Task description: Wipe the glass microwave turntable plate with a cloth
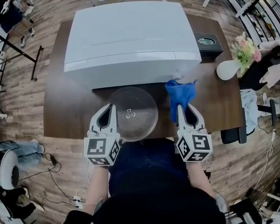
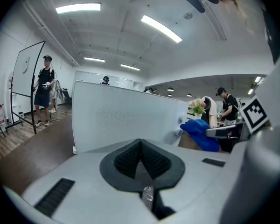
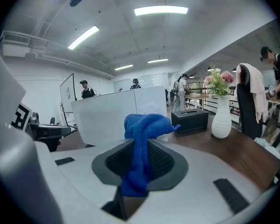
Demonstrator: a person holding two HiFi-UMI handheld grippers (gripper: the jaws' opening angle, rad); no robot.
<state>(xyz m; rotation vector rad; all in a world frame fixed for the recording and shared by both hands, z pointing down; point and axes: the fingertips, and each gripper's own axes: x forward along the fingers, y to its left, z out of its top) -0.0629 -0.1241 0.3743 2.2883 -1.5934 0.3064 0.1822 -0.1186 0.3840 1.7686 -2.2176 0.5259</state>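
We are holding left gripper [image 1: 110,107] lower left, jaws closed empty, over left rim of plate [image 1: 135,111], plate lying centre on table [image 1: 60,101] before microwave [image 1: 130,41], right gripper [image 1: 185,107] clamping cloth [image 1: 180,94] just right of plate.

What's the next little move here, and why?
Probably swing the right gripper left to lay the cloth on the plate. The cloth is clamped in its jaws but sits beside the plate, not touching it, while the left gripper seems to hold the plate's rim steady.
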